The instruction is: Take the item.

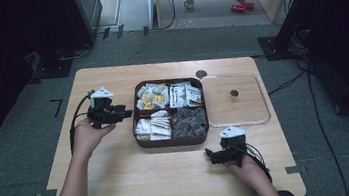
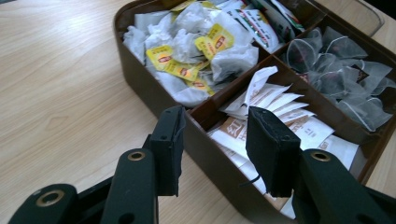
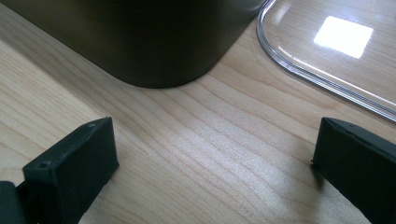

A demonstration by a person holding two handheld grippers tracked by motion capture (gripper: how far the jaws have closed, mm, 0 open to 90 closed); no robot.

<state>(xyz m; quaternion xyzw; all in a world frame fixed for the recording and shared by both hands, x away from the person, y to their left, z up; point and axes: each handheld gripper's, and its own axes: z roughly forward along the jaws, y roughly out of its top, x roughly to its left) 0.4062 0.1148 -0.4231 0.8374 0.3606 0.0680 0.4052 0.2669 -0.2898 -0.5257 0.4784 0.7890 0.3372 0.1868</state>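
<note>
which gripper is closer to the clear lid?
Right. The right gripper sits just in front of the clear lid, near its corner; the left gripper is across the brown box, at its far side.

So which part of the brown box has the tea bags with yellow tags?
The far-left compartment of the brown box. Its white tea bags carry yellow tags; the other three compartments show none.

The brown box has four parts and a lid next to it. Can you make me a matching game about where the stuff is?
Things:
1. yellow-tagged tea bags
2. see-through mesh tea bags
3. clear lid
4. left gripper

Places:
A. flat on the table, right of the brown box
B. far left compartment
C. just left of the box, holding nothing
D. near right compartment

Pairs: 1-B, 2-D, 3-A, 4-C
</note>
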